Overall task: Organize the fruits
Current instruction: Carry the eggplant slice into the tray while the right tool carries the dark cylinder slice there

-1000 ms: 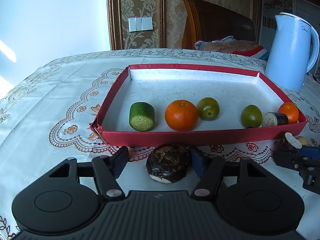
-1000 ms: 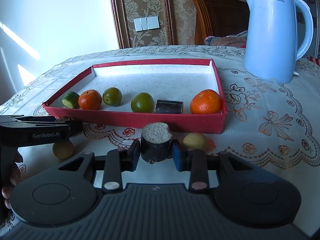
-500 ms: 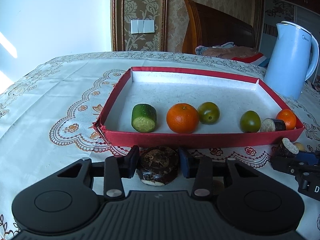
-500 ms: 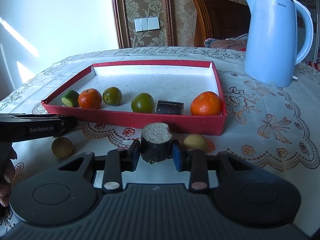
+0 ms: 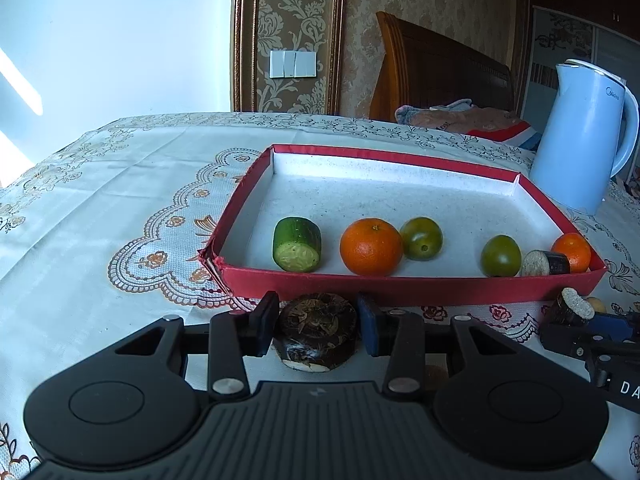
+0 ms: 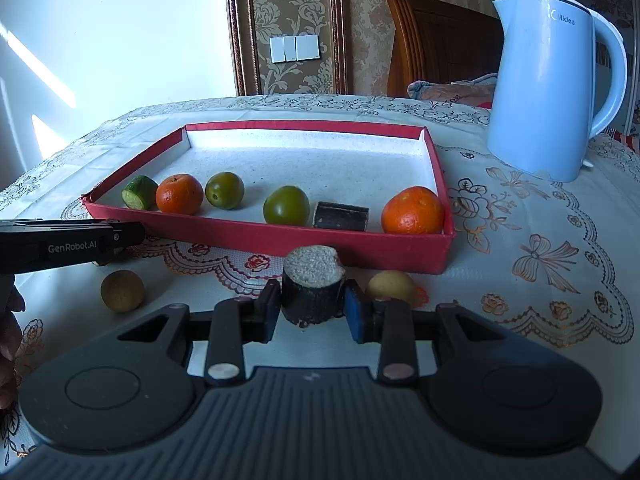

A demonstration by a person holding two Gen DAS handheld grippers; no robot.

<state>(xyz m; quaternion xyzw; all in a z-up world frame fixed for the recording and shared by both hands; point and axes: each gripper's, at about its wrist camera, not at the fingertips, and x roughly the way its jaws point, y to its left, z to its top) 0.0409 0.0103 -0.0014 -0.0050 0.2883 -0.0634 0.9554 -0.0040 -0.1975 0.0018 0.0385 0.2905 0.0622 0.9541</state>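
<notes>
A red tray [image 5: 400, 286] [image 6: 248, 236] holds a cucumber piece [image 5: 297, 244] [image 6: 140, 193], two oranges [image 5: 371, 246] [image 6: 413, 210], two green fruits [image 5: 421, 238] [image 6: 286, 205] and a dark aubergine piece [image 5: 546, 263] [image 6: 341, 215]. My left gripper [image 5: 316, 326] is shut on a dark brown round fruit [image 5: 318, 330] just in front of the tray. My right gripper [image 6: 312, 308] is shut on a dark aubergine chunk [image 6: 312, 290] with a pale cut top, near the tray's front right. That chunk [image 5: 570, 307] also shows in the left wrist view.
A light blue kettle [image 6: 556, 80] [image 5: 580, 136] stands right of the tray. On the lace tablecloth lie a small brown round fruit [image 6: 122, 291] and a yellowish fruit [image 6: 390, 286]. The left gripper's body [image 6: 60, 246] and a hand [image 6: 8, 340] sit at the right wrist view's left edge.
My left gripper's fingers have closed onto the dark brown fruit, and the view has lifted slightly. The right gripper has kept its hold on the aubergine chunk without moving.
</notes>
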